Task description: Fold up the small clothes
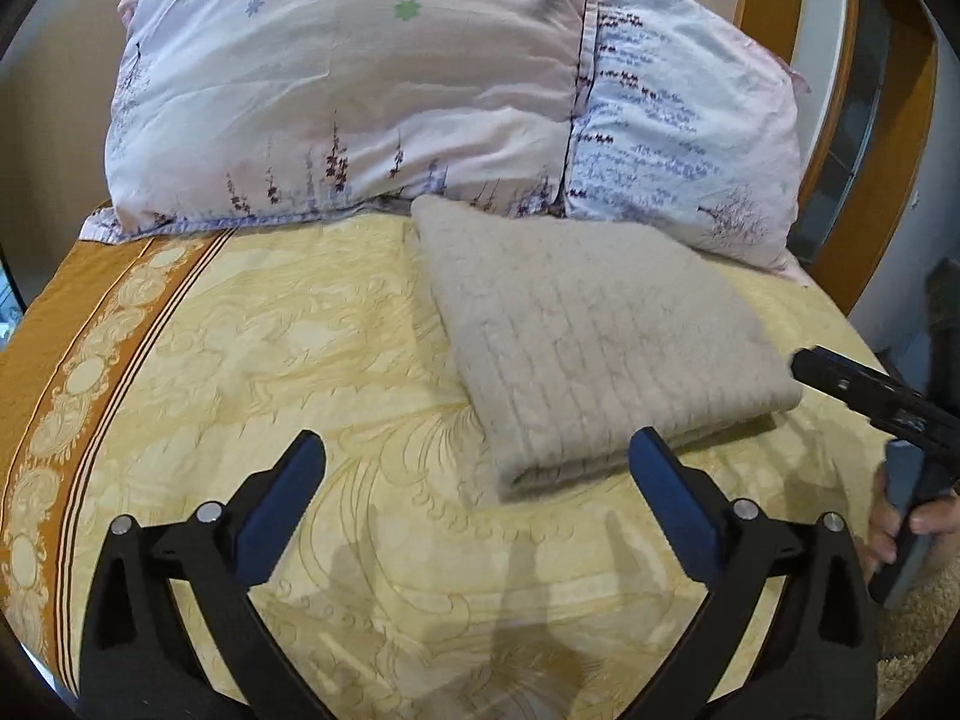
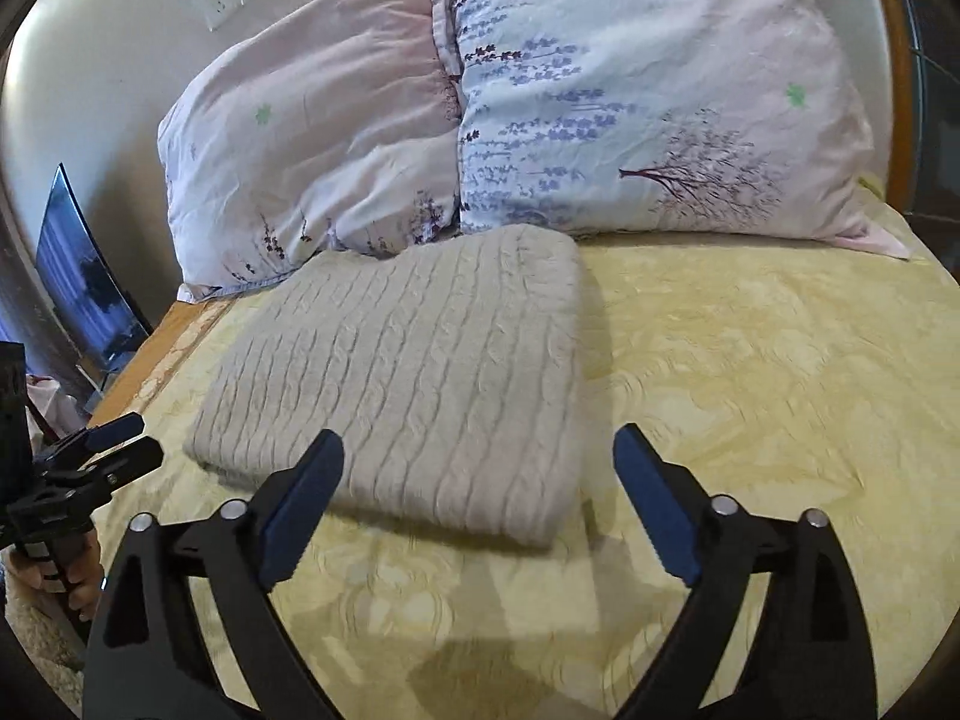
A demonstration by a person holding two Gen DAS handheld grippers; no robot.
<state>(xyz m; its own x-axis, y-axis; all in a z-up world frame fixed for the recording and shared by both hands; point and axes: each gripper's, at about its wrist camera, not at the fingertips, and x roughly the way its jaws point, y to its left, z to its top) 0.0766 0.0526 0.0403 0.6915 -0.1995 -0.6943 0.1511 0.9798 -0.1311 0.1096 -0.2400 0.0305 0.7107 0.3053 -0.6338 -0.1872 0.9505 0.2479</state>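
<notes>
Your left gripper (image 1: 477,450) and right gripper (image 2: 478,444) both gape wide, holding nothing, just short of the folded sweater (image 2: 414,372) on the bed (image 2: 750,372).

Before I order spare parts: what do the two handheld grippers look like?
Both match: the left gripper and right gripper have black plastic frames with triangular cutouts, silver round pivot pins, and dark blue pads lining the fingers. Bare fingers wrap one handle; no cables show.
</notes>
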